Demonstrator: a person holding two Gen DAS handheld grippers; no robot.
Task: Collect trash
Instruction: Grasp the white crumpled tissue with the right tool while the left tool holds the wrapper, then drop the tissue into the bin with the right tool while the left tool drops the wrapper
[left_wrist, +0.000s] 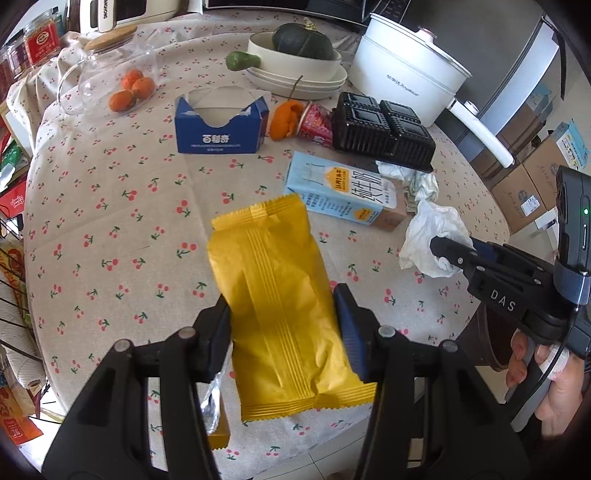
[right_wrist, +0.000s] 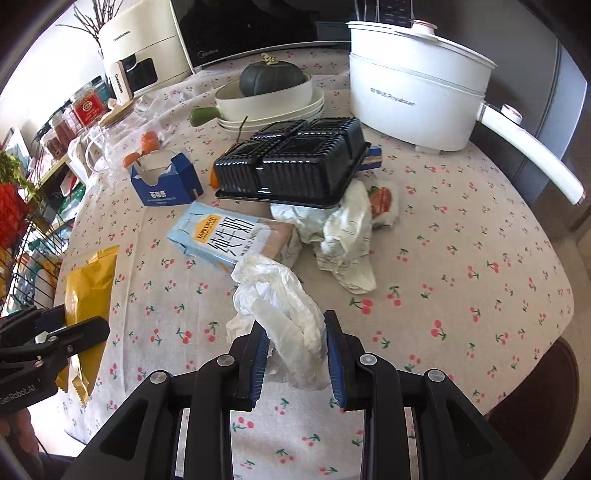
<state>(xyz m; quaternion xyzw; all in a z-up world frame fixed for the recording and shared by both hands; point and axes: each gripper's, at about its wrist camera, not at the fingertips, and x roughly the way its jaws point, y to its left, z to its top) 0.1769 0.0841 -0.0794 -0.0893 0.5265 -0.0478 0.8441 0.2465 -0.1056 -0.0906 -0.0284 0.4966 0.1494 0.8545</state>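
My left gripper (left_wrist: 282, 321) is shut on a yellow snack wrapper (left_wrist: 273, 280), its jaws pressing the wrapper's sides just above the cherry-print tablecloth; the wrapper also shows in the right wrist view (right_wrist: 88, 284). My right gripper (right_wrist: 295, 343) is shut on a crumpled white tissue (right_wrist: 280, 302), which also shows in the left wrist view (left_wrist: 432, 236) at the right gripper's tip (left_wrist: 448, 253). Other trash lies beyond: a blue milk carton (right_wrist: 218, 240), crumpled paper (right_wrist: 343, 236), a black plastic tray (right_wrist: 295, 162), orange peel (left_wrist: 284, 120) and a red cup (left_wrist: 316, 123).
A blue tissue box (left_wrist: 221, 127), tangerines (left_wrist: 133, 92), a glass jar (left_wrist: 99, 74), stacked white dishes with a squash (left_wrist: 299, 62) and a white electric pot (right_wrist: 413, 85) stand at the back. A wire rack (right_wrist: 22, 236) stands left; cardboard boxes (left_wrist: 532, 177) right.
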